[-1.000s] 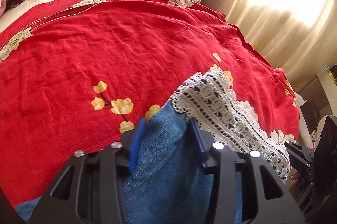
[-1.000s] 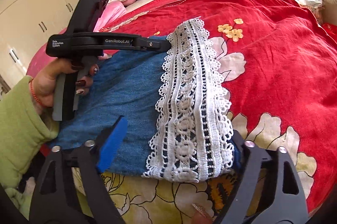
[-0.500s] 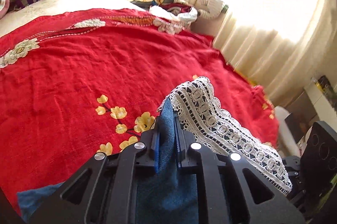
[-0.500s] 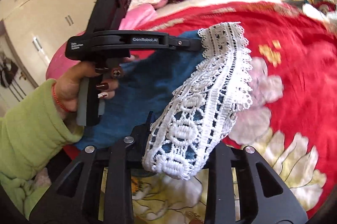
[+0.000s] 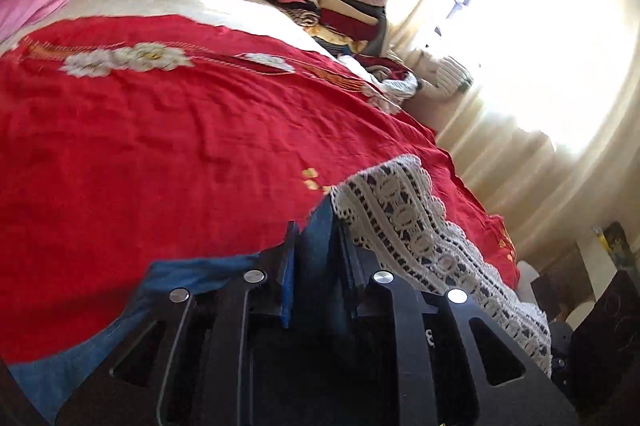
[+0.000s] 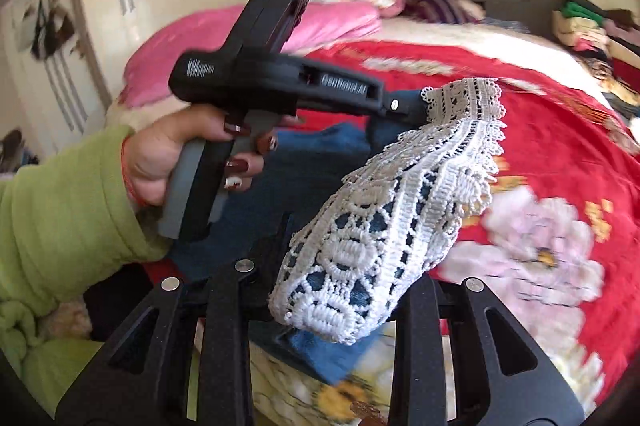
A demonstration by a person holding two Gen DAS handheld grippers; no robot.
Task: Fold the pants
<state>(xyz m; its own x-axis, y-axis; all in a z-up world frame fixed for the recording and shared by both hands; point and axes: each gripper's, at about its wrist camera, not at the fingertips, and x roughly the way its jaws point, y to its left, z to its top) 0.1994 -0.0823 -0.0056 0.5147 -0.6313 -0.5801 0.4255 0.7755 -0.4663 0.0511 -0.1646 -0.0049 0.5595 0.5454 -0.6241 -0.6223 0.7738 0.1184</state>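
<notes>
Between the fingers of my left gripper [image 5: 316,246] sits a fold of the blue denim pants [image 5: 316,226], and the pads are clamped on it. The log-side motion is worth noting: these jaws have just been opening a little after a tighter squeeze, yet the denim remains pinched between them. Just right of that claw, the white lace hem [image 5: 408,222] of the pants drapes down and away toward the lower right. Ahead of the claw and to its left spreads the red floral bedspread [image 5: 160,145]; far ahead, by the curtained window, is a stack of folded clothes [image 5: 328,9].

My right gripper [image 6: 320,266] is clamped on the other end of the same hem (its tips are mostly hidden under the lace, so I judge the grip by the bunched cloth between the fingers). From the right wrist view the lace hem [image 6: 404,209] rises from that claw up and away to the left gripper [image 6: 404,109], which bites the far corner. The hem hangs in the air between the two claws, clear of the bedspread [image 6: 560,145]. Left of the right claw, a hand [image 6: 188,153] in a green sleeve [image 6: 64,209] grips the left tool's handle. A pink blanket [image 6: 256,37] lies beyond it.
</notes>
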